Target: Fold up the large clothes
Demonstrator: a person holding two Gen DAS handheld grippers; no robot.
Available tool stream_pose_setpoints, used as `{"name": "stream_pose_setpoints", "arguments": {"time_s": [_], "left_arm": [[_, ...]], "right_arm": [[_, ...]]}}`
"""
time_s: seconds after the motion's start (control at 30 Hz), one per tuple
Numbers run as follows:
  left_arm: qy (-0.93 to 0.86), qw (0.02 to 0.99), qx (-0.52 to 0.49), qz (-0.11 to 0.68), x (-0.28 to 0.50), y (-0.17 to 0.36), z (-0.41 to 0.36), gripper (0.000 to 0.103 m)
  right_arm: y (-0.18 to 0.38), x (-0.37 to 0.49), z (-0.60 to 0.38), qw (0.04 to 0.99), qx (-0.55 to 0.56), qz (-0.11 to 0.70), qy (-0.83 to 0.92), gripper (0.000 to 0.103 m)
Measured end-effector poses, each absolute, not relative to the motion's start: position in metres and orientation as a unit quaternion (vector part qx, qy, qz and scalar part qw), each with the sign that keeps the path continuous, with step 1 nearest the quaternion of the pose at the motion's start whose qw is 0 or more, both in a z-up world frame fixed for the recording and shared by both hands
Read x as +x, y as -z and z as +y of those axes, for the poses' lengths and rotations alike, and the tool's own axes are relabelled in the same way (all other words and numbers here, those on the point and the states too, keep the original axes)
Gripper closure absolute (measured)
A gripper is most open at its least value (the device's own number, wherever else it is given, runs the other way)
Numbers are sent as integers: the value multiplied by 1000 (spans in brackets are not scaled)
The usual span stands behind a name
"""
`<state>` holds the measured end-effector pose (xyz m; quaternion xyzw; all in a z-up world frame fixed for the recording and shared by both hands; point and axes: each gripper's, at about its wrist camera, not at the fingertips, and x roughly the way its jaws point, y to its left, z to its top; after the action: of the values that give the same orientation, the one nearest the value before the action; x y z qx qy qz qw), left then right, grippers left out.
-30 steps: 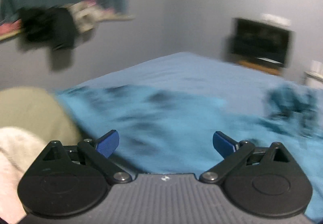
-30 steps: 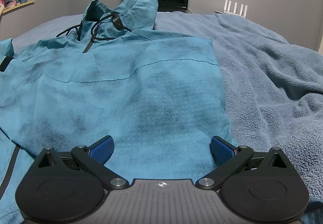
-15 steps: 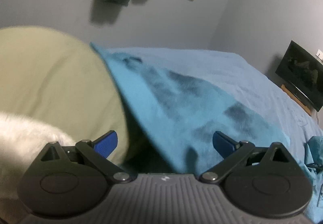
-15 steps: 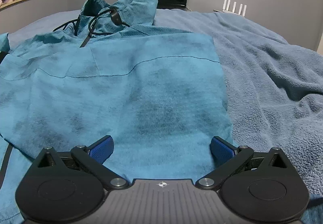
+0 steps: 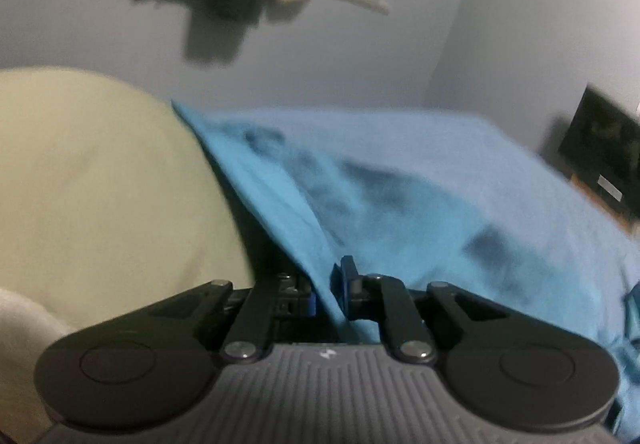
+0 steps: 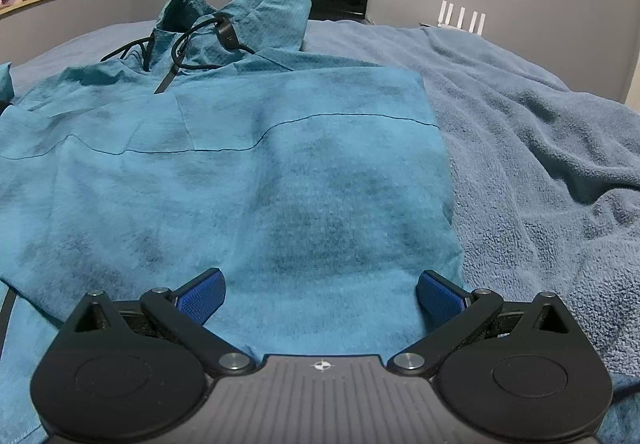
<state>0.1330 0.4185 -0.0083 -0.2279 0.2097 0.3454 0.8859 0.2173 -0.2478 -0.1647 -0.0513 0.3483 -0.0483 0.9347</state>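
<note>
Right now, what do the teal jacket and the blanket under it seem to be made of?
The jacket looks like a thin woven fabric with a matte, mottled finish; its hood shows fine crinkles. It could be cotton or a synthetic. The blanket looks like fleece or terry: a fuzzy, nubby pile in soft folds. The left gripper pinches the jacket's edge, which drapes limply.

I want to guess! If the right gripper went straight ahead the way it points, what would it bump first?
Probably the teal jacket: the open right gripper points low across it.
</note>
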Motion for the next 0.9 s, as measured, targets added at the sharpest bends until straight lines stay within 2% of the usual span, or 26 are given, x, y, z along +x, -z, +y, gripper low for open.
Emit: {"name": "stream_pose_setpoints", "arguments": {"time_s": [0.07, 0.27, 0.57, 0.73, 0.9], "left_arm": [[-344, 899, -191, 193, 134, -7, 406, 100], [-286, 942, -116, 130, 131, -61, 341, 101], [-115, 992, 5, 45, 130, -122, 173, 101], [-14, 998, 42, 51, 142, -117, 78, 101], [59, 988, 84, 116, 157, -68, -10, 101]], "right_arm": [[165, 217, -248, 935, -52, 348, 49, 0], [164, 217, -248, 935, -53, 348, 49, 0], [162, 214, -247, 936, -53, 343, 49, 0], [162, 212, -248, 938, -51, 340, 48, 0], [162, 211, -248, 939, -50, 338, 48, 0]]}}
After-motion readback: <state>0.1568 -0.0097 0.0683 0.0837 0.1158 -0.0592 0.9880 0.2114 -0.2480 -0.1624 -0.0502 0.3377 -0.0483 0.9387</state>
